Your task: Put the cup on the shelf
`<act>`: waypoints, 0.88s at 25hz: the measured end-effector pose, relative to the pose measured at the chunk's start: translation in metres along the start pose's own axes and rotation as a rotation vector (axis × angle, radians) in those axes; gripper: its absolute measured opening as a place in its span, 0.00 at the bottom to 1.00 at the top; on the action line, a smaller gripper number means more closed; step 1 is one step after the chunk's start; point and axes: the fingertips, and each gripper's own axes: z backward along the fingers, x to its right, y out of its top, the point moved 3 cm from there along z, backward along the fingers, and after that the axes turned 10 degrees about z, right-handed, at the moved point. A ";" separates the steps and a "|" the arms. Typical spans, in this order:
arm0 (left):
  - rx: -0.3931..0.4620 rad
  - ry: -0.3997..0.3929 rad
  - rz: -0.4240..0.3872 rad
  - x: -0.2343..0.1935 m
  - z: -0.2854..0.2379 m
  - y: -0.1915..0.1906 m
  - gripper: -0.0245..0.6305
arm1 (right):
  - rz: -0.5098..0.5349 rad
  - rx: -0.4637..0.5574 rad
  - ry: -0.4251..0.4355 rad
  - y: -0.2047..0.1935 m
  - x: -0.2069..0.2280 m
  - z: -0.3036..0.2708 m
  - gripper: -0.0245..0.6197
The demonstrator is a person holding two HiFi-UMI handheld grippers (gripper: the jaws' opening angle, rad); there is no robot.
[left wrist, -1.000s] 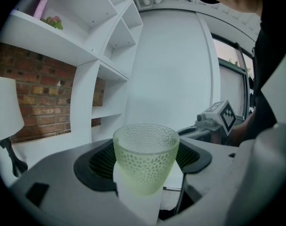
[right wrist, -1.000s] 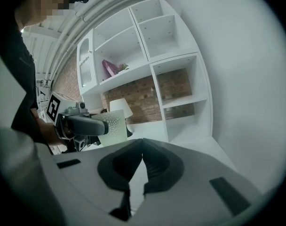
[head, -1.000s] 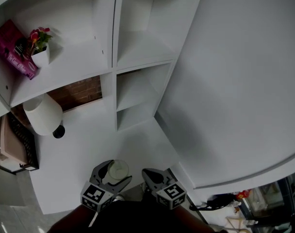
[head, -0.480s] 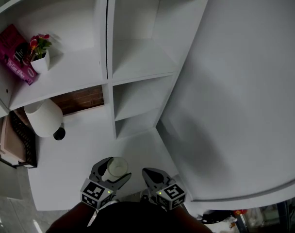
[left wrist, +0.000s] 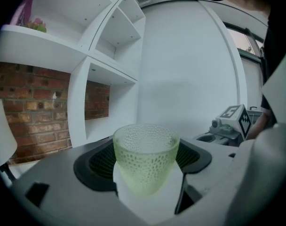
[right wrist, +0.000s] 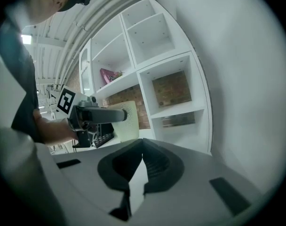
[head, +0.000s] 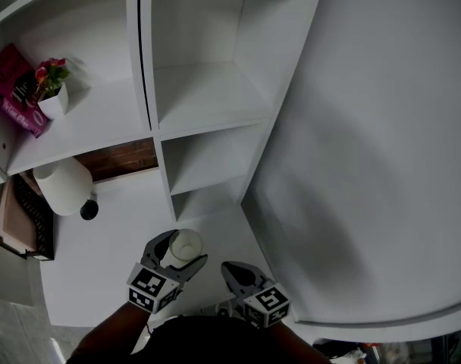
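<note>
Cup (head: 185,246) pinched in left gripper (head: 182,253) fingers, now nearer the shelf (head: 208,97); right gripper (head: 232,271) fingers pressed together.

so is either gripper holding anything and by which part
The left gripper holds the cup by its lower sides; the right gripper is shut and empty.
</note>
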 end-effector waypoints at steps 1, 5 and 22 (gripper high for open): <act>0.002 0.003 -0.003 -0.001 -0.006 0.004 0.62 | 0.004 0.001 0.007 0.001 0.002 0.000 0.05; 0.021 0.009 -0.015 -0.005 -0.030 0.025 0.62 | 0.042 -0.019 0.026 0.001 0.015 0.000 0.05; 0.064 0.064 -0.013 -0.034 -0.130 0.091 0.62 | 0.015 -0.033 0.061 0.001 0.053 0.011 0.05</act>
